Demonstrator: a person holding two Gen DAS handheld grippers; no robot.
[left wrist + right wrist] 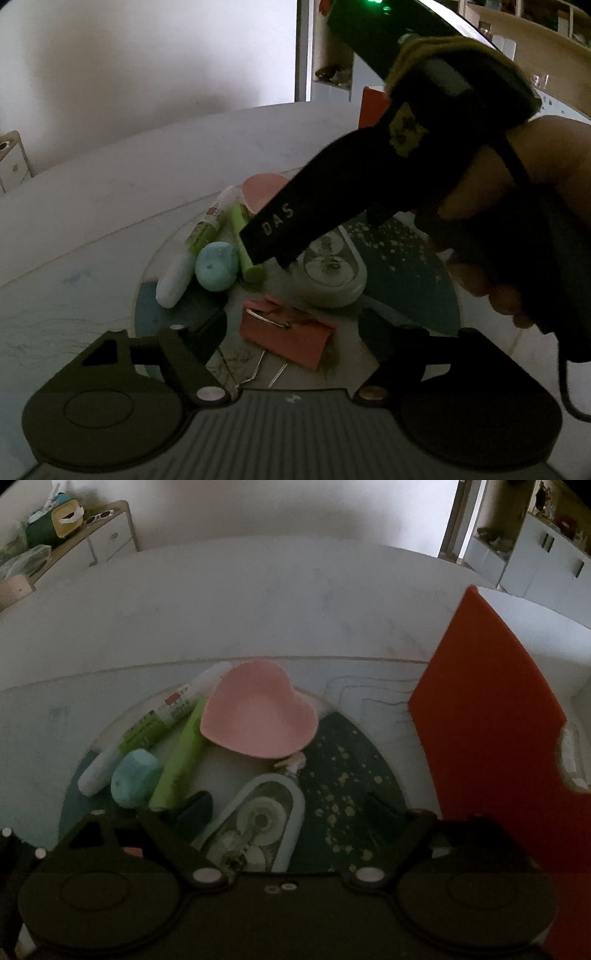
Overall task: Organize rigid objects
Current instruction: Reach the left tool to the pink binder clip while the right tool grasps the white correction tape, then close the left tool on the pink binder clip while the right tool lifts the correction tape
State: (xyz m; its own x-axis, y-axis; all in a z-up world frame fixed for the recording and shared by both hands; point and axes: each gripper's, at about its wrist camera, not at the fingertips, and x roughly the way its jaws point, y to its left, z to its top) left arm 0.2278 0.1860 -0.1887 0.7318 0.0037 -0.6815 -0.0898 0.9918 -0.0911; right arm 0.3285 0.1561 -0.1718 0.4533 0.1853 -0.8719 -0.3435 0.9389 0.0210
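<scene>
A red binder clip with wire handles lies on a round teal-and-white mat. My left gripper stands open around the clip, with a gap between each finger and the clip. A white correction-tape dispenser lies on the mat between the fingers of my open right gripper. Its left finger is close to the dispenser and its right finger stands well apart. In the left wrist view a hand holds that gripper over the dispenser.
At the back of the mat lie a pink heart-shaped dish, a green marker, a teal round piece, a green-labelled tube and a white capsule. A red upright panel stands close on the right. A white table lies beyond.
</scene>
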